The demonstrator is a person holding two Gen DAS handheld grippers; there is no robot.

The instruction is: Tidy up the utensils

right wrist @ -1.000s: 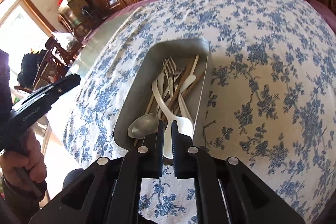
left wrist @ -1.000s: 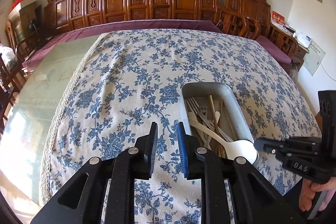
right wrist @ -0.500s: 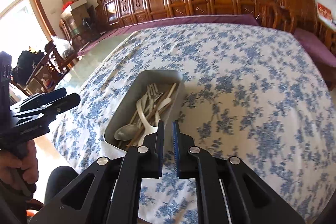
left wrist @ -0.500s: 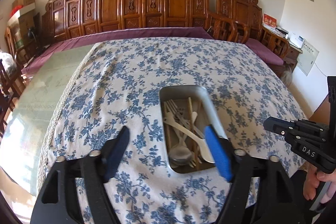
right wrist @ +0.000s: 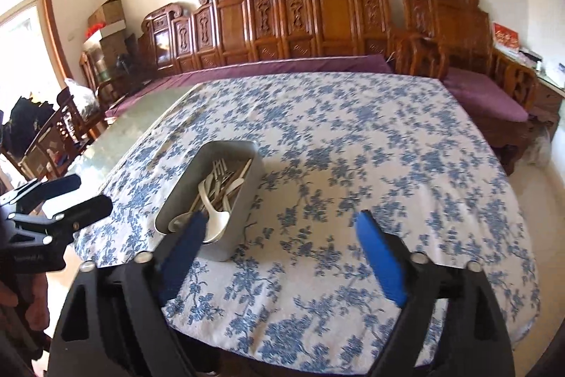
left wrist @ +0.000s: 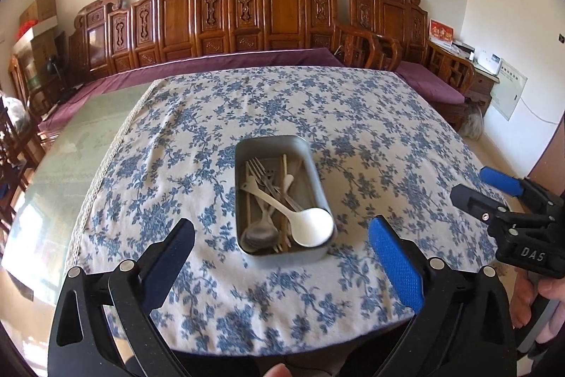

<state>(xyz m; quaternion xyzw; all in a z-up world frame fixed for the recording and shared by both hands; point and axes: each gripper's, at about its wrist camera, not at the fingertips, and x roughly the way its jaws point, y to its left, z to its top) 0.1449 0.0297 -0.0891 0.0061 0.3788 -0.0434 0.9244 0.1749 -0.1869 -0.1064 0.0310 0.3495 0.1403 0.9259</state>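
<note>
A grey metal tray [left wrist: 319, 174] [right wrist: 252, 181] sits near the front edge of a table with a blue-flowered cloth [left wrist: 353, 115]. Inside lie a white plastic spoon [left wrist: 310, 228] [right wrist: 217, 221], metal forks [left wrist: 259, 170], a metal spoon [left wrist: 261, 232] and wooden chopsticks [left wrist: 284, 166]. My left gripper [left wrist: 280, 234] hangs above the front of the tray, its jaws opening wide with nothing held between them. My right gripper [right wrist: 280, 225] hovers to the right of the tray, jaws also opening, holding nothing. Each gripper shows at the edge of the other's view.
Carved wooden chairs [left wrist: 275, 9] with purple cushions line the far side of the table. The left part of the table is bare green glass [left wrist: 70, 136]. A person's hand [left wrist: 551, 288] holds the right gripper's handle.
Both grippers have gone from shut to wide open and have drawn back and up from the tray. The white spoon now rests in the tray.
</note>
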